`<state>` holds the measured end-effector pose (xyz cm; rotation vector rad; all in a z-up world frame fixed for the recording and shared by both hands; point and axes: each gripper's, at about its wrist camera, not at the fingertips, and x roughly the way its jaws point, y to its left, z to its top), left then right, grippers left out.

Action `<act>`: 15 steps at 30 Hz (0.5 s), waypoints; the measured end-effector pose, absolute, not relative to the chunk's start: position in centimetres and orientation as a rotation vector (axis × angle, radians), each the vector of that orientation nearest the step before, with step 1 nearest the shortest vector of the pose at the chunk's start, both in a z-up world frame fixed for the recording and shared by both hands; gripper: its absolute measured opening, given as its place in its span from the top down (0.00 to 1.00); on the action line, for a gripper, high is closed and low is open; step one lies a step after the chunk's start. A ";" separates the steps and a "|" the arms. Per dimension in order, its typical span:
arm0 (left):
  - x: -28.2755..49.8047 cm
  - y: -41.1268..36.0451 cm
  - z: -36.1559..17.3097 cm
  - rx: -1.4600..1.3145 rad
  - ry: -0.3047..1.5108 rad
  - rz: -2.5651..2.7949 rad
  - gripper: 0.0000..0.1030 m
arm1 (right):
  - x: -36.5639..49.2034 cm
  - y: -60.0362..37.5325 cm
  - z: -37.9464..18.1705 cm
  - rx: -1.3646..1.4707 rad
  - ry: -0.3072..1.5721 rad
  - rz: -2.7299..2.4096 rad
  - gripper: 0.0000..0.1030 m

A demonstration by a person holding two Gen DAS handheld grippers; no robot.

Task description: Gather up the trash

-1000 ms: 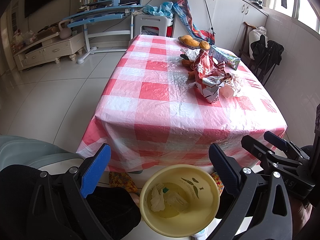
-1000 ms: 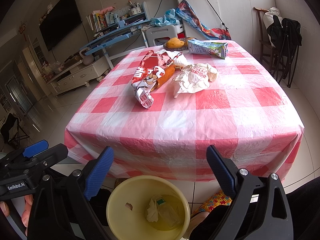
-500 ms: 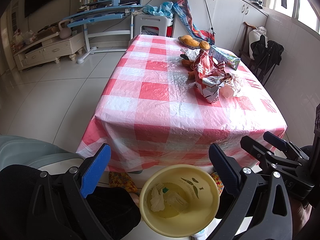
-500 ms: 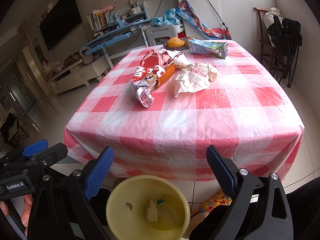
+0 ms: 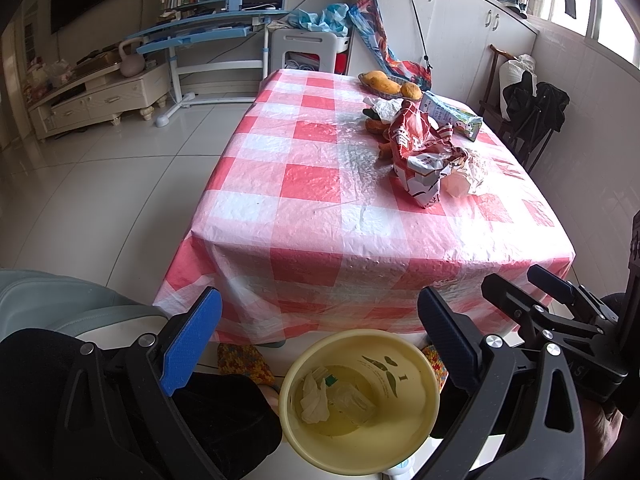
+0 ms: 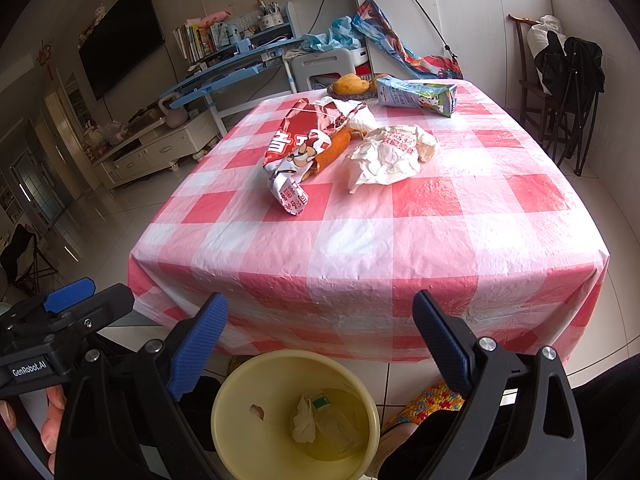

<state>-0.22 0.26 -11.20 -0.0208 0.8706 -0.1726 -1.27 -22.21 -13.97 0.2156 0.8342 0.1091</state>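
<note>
Both our claws, left claw (image 5: 320, 336) and right claw (image 6: 320, 340), hang spread and empty over the yellow trash bin (image 6: 240, 420); beyond it, the red snack bag (image 6: 296, 148) and crumpled paper wrapper (image 6: 390, 154) lie on the tabletop (image 6: 400, 240).

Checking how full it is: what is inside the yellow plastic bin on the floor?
The yellow plastic bin holds a crumpled white tissue and a clear plastic bottle. Anything beneath them is hidden.
</note>
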 end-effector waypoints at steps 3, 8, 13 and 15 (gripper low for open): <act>-0.2 0.2 -11.2 -0.021 0.872 -0.172 0.08 | -1.3 -22.2 -14.0 0.214 0.835 0.110 0.13; -0.1 0.2 -11.3 -0.022 0.873 -0.168 0.08 | -1.3 -22.2 -14.0 0.215 0.835 0.110 0.13; -0.1 0.2 -11.3 -0.023 0.873 -0.169 0.08 | -1.2 -22.2 -14.0 0.214 0.835 0.110 0.13; 0.0 0.1 -11.3 -0.023 0.873 -0.169 0.08 | -1.3 -22.2 -14.0 0.214 0.836 0.110 0.13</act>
